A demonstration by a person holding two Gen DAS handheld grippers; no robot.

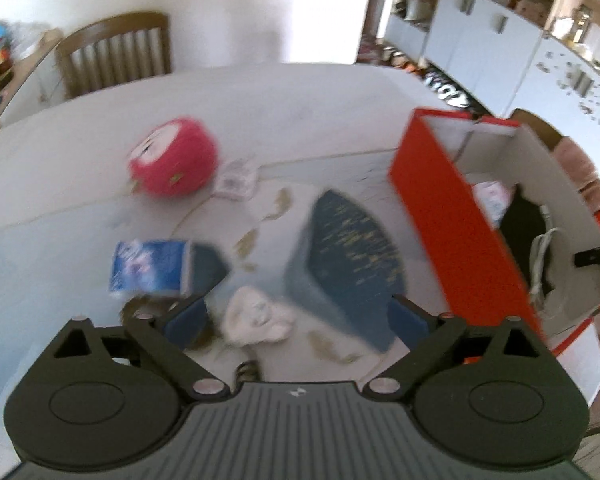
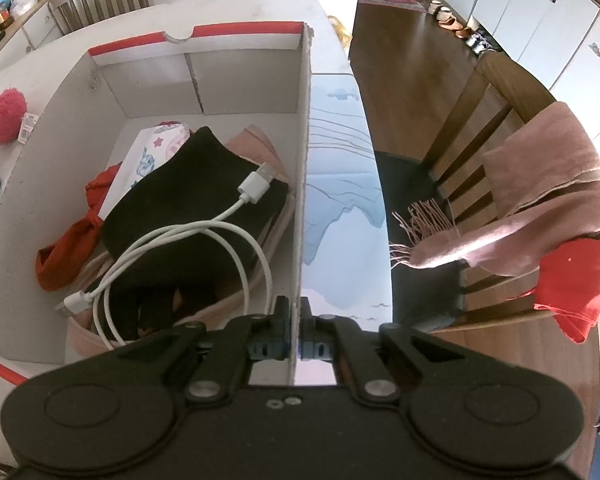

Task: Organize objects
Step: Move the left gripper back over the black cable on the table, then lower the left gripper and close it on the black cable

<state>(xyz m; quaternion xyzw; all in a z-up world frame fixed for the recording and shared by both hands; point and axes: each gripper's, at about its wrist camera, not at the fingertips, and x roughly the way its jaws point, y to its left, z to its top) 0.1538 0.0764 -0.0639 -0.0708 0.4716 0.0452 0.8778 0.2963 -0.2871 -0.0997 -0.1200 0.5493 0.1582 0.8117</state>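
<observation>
- The right gripper (image 2: 295, 334), at the lower centre of the right wrist view, has its jaws pressed together on the right-hand wall of the red cardboard box (image 2: 305, 168), one finger inside the box and one outside.
- The box fills the left and middle of that view, open at the top, with white inner walls and red edges.
- Inside it, a coiled white USB cable (image 2: 204, 240) lies on a black cloth (image 2: 188, 200), with a red cloth (image 2: 76, 248) at the left and a patterned white item (image 2: 148, 152) towards the back.
- A pink scarf (image 2: 540, 216) hangs over a wooden chair (image 2: 484, 128) at the right of that view.
- The left gripper (image 1: 296, 320), at the lower centre of the left wrist view, has its jaws spread wide and grips nothing; this view is blurred.
- Between and just beyond its fingers lies a crumpled white item (image 1: 256, 318), with a dark blue box (image 1: 340, 256) just to the right of it.
- A blue-and-white packet (image 1: 150, 266) sits left of centre, and a pink round plush (image 1: 174, 156) sits further up at the upper left.
- All of these rest on the white table (image 1: 300, 96), with the red box at the right edge of the frame.
</observation>
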